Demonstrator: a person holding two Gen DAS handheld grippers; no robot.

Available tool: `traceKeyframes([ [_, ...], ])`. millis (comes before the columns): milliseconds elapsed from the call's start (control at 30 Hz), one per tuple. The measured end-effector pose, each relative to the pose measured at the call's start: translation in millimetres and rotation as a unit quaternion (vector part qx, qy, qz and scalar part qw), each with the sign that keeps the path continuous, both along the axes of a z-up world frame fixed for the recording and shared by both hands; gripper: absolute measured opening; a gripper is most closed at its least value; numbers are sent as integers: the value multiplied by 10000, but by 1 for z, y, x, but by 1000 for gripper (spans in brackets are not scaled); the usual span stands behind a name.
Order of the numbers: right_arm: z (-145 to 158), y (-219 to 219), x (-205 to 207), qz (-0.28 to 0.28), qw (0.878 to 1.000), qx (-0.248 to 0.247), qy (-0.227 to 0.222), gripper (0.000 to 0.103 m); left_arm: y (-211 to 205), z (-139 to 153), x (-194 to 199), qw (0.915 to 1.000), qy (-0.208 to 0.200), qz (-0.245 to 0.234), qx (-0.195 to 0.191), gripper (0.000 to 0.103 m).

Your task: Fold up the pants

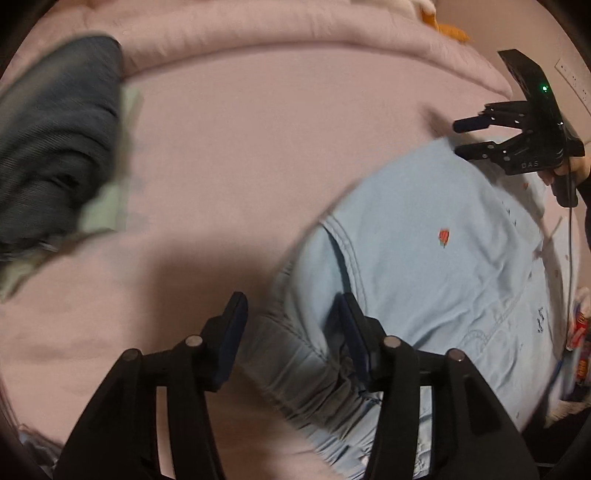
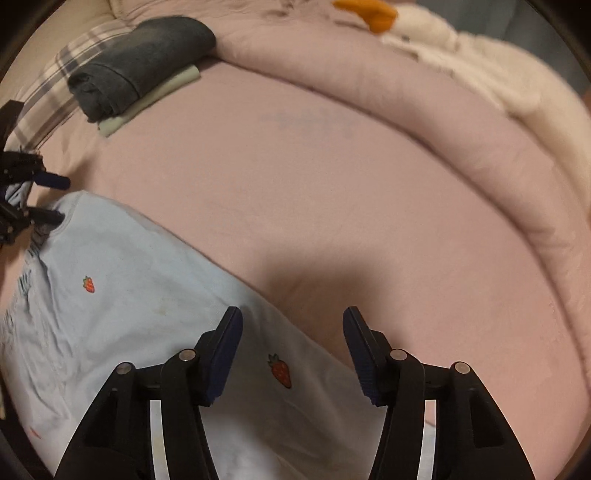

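Pink bedding [image 2: 332, 177] fills both views, a thick rolled duvet [image 2: 424, 122] bordering its far side. Far ahead and to the left of your grippers sits a dark grey folded garment [image 2: 144, 62] on a pale green one [image 2: 155, 96], stacked out of the way, probably as a finished pile, so the working area in front of you is kept for the next piece.

Your left gripper [image 1: 291, 339] hovers low over the gathered waistband end of the light blue pants [image 1: 424, 251], fingers spread wide with the bunched fabric lying between and just under them; nothing is pinched yet. It points forward and slightly down, a pose that suits closing on that edge.

From there the pants stretch rightward across the bedding, lying fairly flat, a small strawberry motif [image 1: 444, 235] showing on the cloth. Laid out lengthwise like this, each end sits within reach of one hand.

Your right gripper [image 2: 291, 350] hangs just above the other end, fingers well apart, the left finger over blue cloth and the right finger over bare bedding, so the pants' edge runs between them. Seen from the left wrist, it is angled in sideways, tips near the fabric corner, grasping nothing.

Beyond the duvet, ahead and to the right, a white plush toy [image 2: 424, 33] with an orange part rests.
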State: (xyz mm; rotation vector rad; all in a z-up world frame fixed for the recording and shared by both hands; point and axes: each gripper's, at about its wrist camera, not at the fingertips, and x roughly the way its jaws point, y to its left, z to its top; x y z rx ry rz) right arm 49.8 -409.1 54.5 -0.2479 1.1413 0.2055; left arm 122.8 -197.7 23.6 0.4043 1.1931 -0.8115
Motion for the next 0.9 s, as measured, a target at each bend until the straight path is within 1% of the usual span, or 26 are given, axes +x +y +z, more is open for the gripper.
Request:
traceKeyframes([
  [33, -11, 0, 4, 7, 9998, 69, 192, 57, 0, -3, 2, 9999, -43, -60, 88, 49],
  [67, -22, 2, 5, 4, 9995, -8, 331, 56, -3, -3, 2, 9998, -99, -101, 123, 48],
  [100, -24, 9, -4, 36, 9997, -94, 211, 56, -6, -2, 1, 9998, -111, -115, 146, 38],
  [133, -22, 12, -7, 97, 9998, -113, 146, 47, -8, 0, 0, 9997, -105, -112, 184, 34],
  [167, -20, 14, -10, 155, 9998, -95, 128, 25, -8, 2, -3, 9996, -156, -108, 211, 33],
  [200, -18, 21, -15, 228, 9994, -228, 96, 13, -9, 4, -5, 9994, -230, -95, 249, 31],
  [233, -17, 31, -21, 349, 9981, -513, 29, 6, -13, 8, -9, 9988, -366, -64, 315, 30],
  [300, -11, 45, -35, 391, 9956, -841, -159, 5, -21, 20, -23, 9963, -755, 22, 417, 28],
  [367, 1, 50, -48, 294, 9941, -953, -435, 4, -32, 34, -48, 9924, -1143, 3, 464, 28],
  [400, 13, 52, -62, 172, 9928, -984, -660, 4, -35, 42, -58, 9895, -1360, -28, 493, 28],
  [467, 31, 54, -80, 31, 9901, -1028, -952, 4, -37, 58, -79, 9827, -1786, -139, 475, 28],
  [500, 44, 53, -91, -35, 9877, -1061, -1144, 4, -36, 64, -89, 9808, -1894, -164, 436, 28],
  [533, 61, 55, -111, -133, 9844, -1074, -1386, 4, -34, 74, -105, 9782, -2042, -213, 326, 28],
  [567, 71, 56, -121, -154, 9822, -1095, -1520, 4, -29, 80, -116, 9761, -2145, -252, 235, 28],
  [667, 98, 73, -177, -96, 9748, -1093, -1943, 4, 8, 96, -156, 9675, -2487, -462, -43, 28],
  [700, 102, 76, -194, -53, 9738, -1046, -2019, 4, 9, 98, -176, 9635, -2617, -554, -87, 28],
  [733, 103, 81, -217, 5, 9728, -1045, -2069, 4, 25, 99, -190, 9596, -2730, -668, -109, 27],
  [767, 101, 85, -232, 34, 9722, -1047, -2092, 4, 30, 97, -207, 9565, -2817, -747, -99, 26],
  [833, 90, 92, -257, 101, 9758, -936, -1974, 4, 54, 97, -225, 9524, -2924, -858, -81, 25],
  [867, 83, 93, -260, 139, 9768, -927, -1924, 4, 58, 90, -239, 9512, -2956, -884, -59, 24],
  [900, 75, 97, -271, 194, 9787, -883, -1841, 4, 63, 84, -250, 9499, -2995, -899, -14, 23],
])
